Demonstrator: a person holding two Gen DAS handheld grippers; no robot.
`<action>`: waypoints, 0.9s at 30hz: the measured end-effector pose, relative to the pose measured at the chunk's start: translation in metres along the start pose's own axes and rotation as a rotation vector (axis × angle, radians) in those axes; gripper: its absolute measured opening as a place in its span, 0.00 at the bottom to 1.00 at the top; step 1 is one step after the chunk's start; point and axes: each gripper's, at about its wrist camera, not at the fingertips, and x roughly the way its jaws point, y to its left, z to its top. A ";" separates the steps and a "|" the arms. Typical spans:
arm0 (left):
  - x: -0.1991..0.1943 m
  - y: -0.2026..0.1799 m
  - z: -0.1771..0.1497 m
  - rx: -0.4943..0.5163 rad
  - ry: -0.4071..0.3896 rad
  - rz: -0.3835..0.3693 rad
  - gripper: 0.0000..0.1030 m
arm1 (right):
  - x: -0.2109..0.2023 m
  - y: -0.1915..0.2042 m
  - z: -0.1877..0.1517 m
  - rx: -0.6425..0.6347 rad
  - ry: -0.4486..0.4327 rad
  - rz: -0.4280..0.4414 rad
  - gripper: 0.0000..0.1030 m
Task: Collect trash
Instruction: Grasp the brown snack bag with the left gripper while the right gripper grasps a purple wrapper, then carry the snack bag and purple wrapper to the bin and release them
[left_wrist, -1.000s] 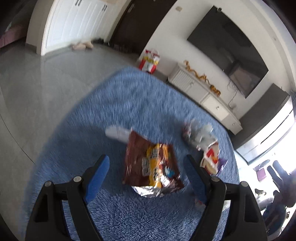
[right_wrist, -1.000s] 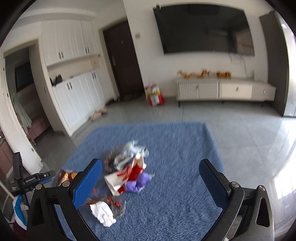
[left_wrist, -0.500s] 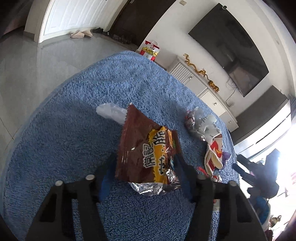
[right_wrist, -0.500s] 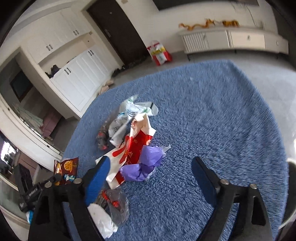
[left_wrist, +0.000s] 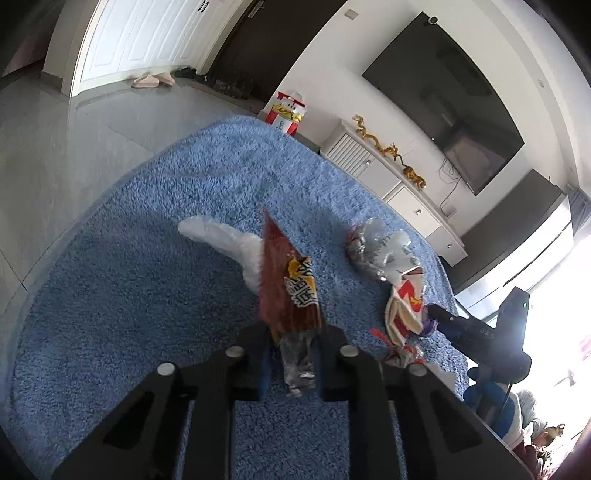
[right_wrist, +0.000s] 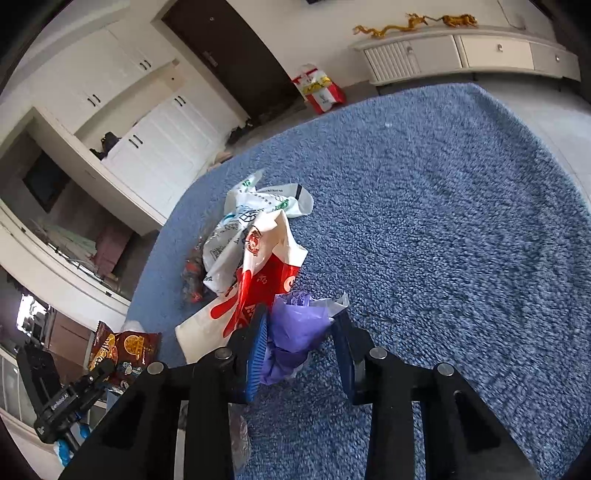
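Observation:
On the blue rug (right_wrist: 443, 221) lies a pile of trash. My left gripper (left_wrist: 291, 334) is shut on a brown and yellow snack bag (left_wrist: 286, 291), pinched at its foil end and standing on edge. My right gripper (right_wrist: 299, 332) has its jaws closing on a crumpled purple bag (right_wrist: 295, 325), and both pads touch it. Behind the purple bag lie a red and white plastic bag (right_wrist: 266, 269) and a white printed bag (right_wrist: 251, 214). A white wad (left_wrist: 221, 240) lies behind the snack bag.
A clear wrapper (right_wrist: 192, 273) lies left of the pile. A red and white gift bag (left_wrist: 286, 114) stands by the wall near a dark door. A white TV cabinet (right_wrist: 461, 51) lines the far wall. Grey tiled floor (left_wrist: 74, 147) surrounds the rug.
The left jaws closed on the flat snack bag and tipped it up on edge. The right gripper came down to the pile and narrowed around the purple bag.

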 end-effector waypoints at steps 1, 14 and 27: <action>-0.005 -0.002 0.000 0.005 -0.007 -0.001 0.14 | -0.006 0.001 -0.002 -0.004 -0.009 0.004 0.31; -0.085 -0.044 0.008 0.087 -0.159 -0.003 0.12 | -0.135 0.024 -0.022 -0.152 -0.216 0.027 0.31; -0.113 -0.164 0.009 0.301 -0.186 -0.129 0.12 | -0.260 -0.035 -0.042 -0.108 -0.464 -0.107 0.31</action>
